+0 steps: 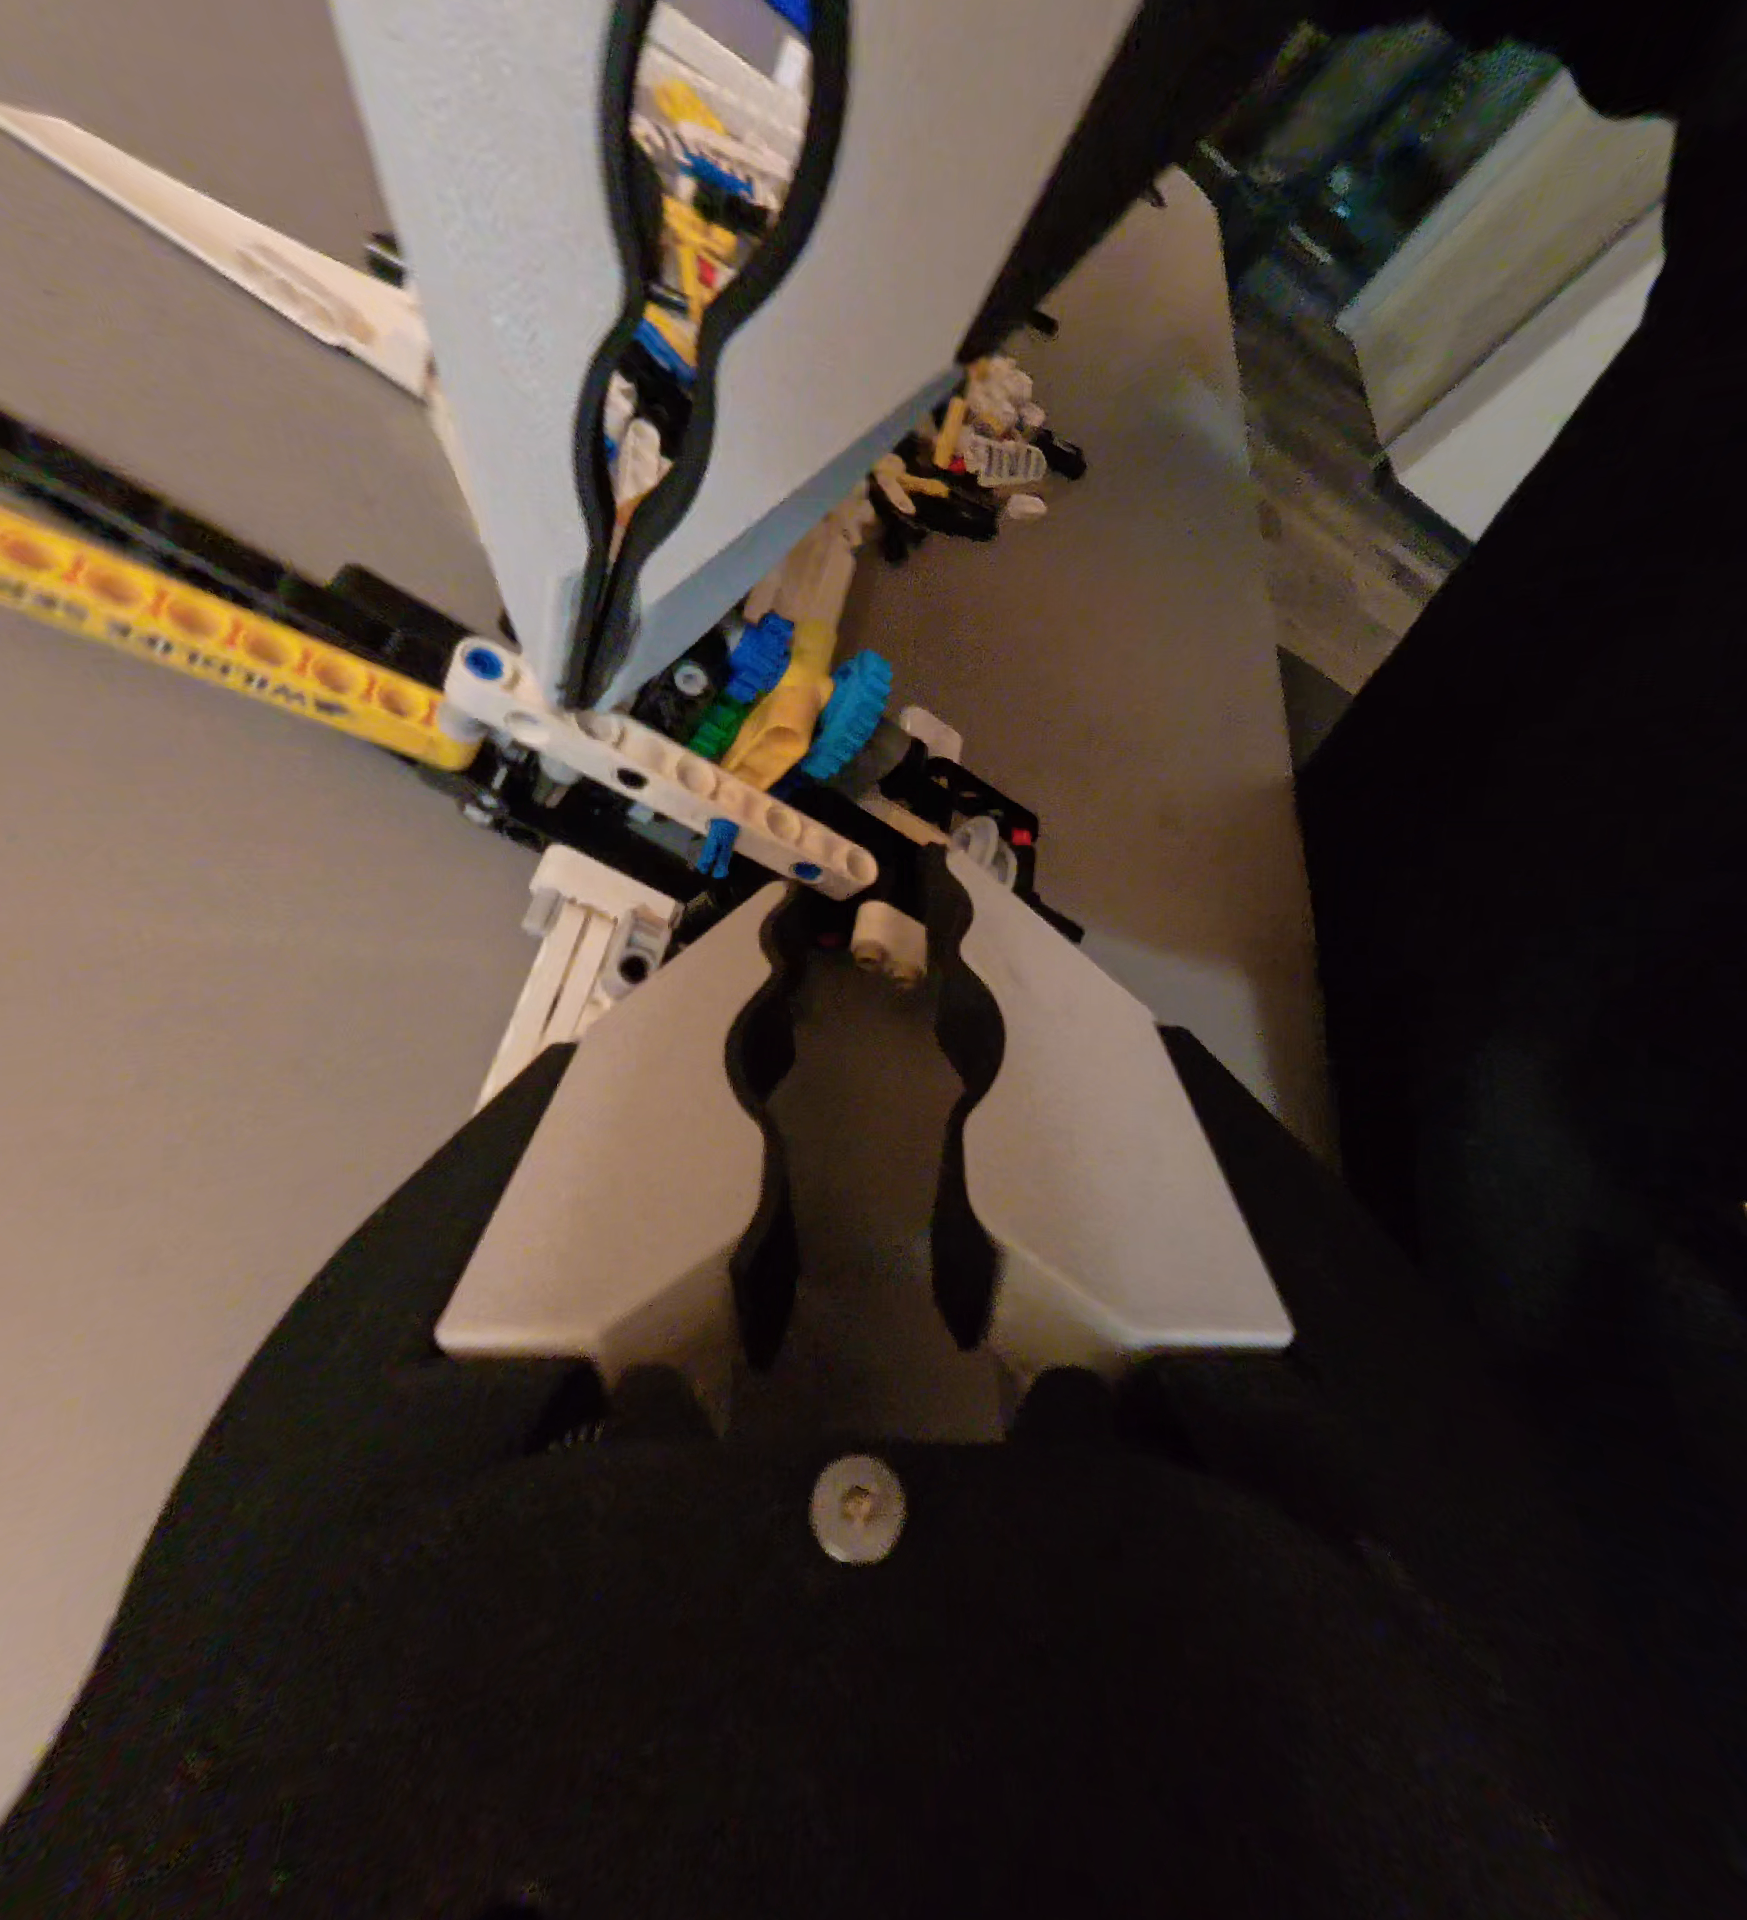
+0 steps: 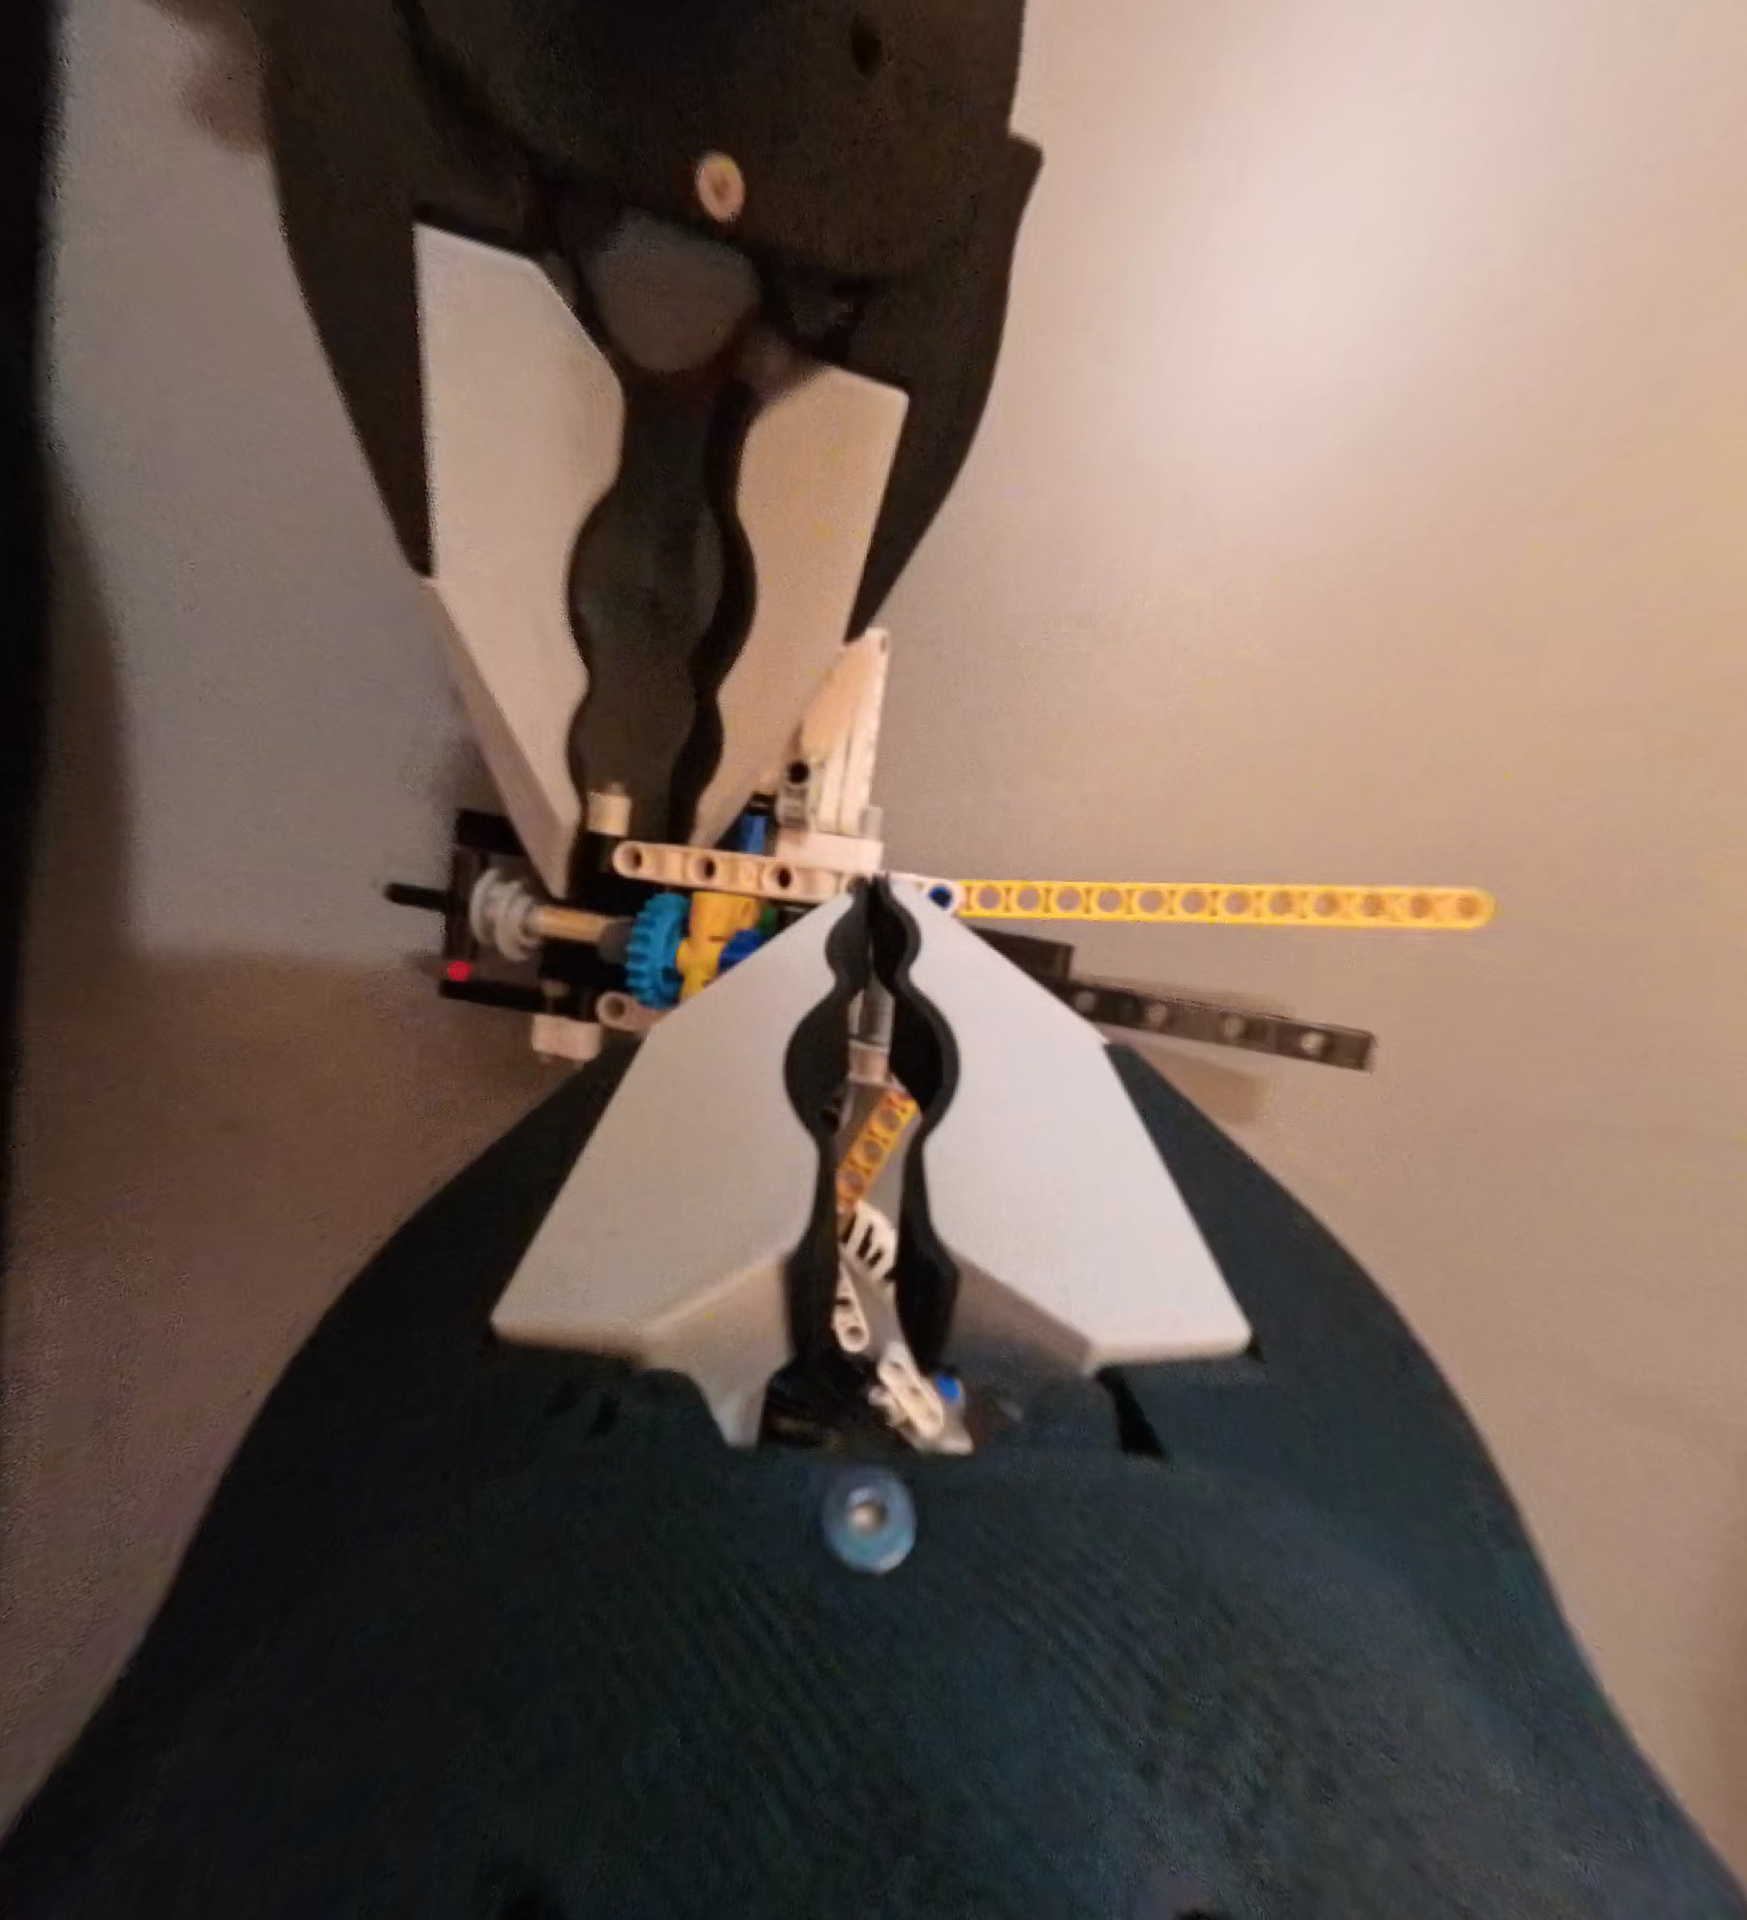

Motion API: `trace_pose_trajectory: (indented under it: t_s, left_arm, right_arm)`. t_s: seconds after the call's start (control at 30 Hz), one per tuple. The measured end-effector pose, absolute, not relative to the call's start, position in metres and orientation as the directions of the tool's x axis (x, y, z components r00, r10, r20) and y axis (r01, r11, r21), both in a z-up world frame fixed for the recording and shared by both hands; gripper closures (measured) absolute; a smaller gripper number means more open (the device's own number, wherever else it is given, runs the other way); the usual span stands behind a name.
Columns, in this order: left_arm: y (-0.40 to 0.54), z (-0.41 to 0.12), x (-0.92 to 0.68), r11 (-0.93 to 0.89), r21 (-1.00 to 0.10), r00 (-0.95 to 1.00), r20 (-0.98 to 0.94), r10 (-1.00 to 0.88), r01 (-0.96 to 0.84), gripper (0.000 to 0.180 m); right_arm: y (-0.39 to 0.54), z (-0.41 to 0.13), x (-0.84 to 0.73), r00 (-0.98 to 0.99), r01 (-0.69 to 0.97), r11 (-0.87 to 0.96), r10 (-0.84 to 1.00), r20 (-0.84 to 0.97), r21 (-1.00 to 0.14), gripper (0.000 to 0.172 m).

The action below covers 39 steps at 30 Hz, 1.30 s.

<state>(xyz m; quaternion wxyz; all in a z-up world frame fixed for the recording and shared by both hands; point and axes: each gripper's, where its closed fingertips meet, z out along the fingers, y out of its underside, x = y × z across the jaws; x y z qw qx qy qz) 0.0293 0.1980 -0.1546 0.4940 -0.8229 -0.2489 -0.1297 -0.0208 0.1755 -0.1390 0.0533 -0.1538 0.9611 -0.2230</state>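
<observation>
Both grippers meet on one small toy-brick model (image 2: 703, 935) held between them. The right gripper (image 2: 874, 894) is pressed together at its tips on the end of the model's white perforated beam (image 2: 734, 868), where the single long yellow beam (image 2: 1222, 902) joins. The left gripper (image 1: 864, 914) stands partly spread around the model's black frame and a cream peg (image 1: 890, 940); whether its pads (image 1: 957, 914) press I cannot tell. I count one black beam (image 2: 1222, 1023), one blue gear (image 2: 656, 951), and a pile of loose pieces (image 1: 983, 457) on the table (image 1: 173, 935).
</observation>
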Motion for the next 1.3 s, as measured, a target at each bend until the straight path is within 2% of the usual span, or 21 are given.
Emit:
trace_pose_trajectory:
  t_s: [0.07,0.27,0.4,0.6,0.8,0.9,1.0,1.1,1.2,1.3]
  left_arm:
    - [0.195,-0.152,0.028,-0.348,-0.735,0.812,0.51,0.283,0.582,0.162]
    - [0.195,-0.151,0.03,-0.34,-0.73,0.805,0.53,0.265,0.592,0.161]
    - [0.192,-0.149,0.028,-0.319,-0.731,0.798,0.541,0.266,0.603,0.16]
    - [0.19,-0.144,0.023,-0.277,-0.74,0.789,0.551,0.272,0.613,0.156]
    - [0.188,-0.142,0.021,-0.266,-0.747,0.791,0.548,0.273,0.609,0.152]
    - [0.187,-0.14,0.019,-0.25,-0.751,0.789,0.55,0.275,0.611,0.15]
    - [0.188,-0.14,0.018,-0.245,-0.751,0.787,0.553,0.273,0.613,0.148]
    - [0.188,-0.139,0.018,-0.242,-0.752,0.787,0.554,0.272,0.613,0.147]
    - [0.188,-0.139,0.018,-0.24,-0.752,0.787,0.554,0.272,0.613,0.147]
    - [0.188,-0.139,0.017,-0.234,-0.75,0.783,0.561,0.269,0.619,0.146]
  right_arm:
    - [0.175,-0.139,-0.027,-0.946,-0.31,0.854,-0.32,0.049,-0.417,0.172]
    - [0.175,-0.137,-0.023,-0.968,-0.093,0.846,-0.2,-0.15,-0.525,0.172]
    - [0.177,-0.132,-0.029,-0.976,-0.105,0.827,-0.193,-0.103,-0.552,0.167]
    - [0.182,-0.127,-0.028,-0.983,-0.011,0.811,-0.117,-0.142,-0.585,0.159]
    - [0.189,-0.121,-0.037,-0.989,0.067,0.768,-0.032,-0.143,-0.637,0.158]
    - [0.206,-0.113,-0.076,-0.992,0.123,0.723,0.103,-0.07,-0.68,0.155]
    - [0.254,-0.115,-0.156,-0.931,0.226,0.663,0.362,0.041,-0.714,0.145]
    - [0.315,-0.13,-0.24,-0.777,0.434,0.511,0.629,-0.021,-0.742,0.144]
    - [0.357,-0.15,-0.307,-0.665,0.509,0.444,0.746,-0.01,-0.737,0.146]
    - [0.349,-0.146,-0.345,-0.668,0.483,0.4,0.744,-0.032,-0.779,0.143]
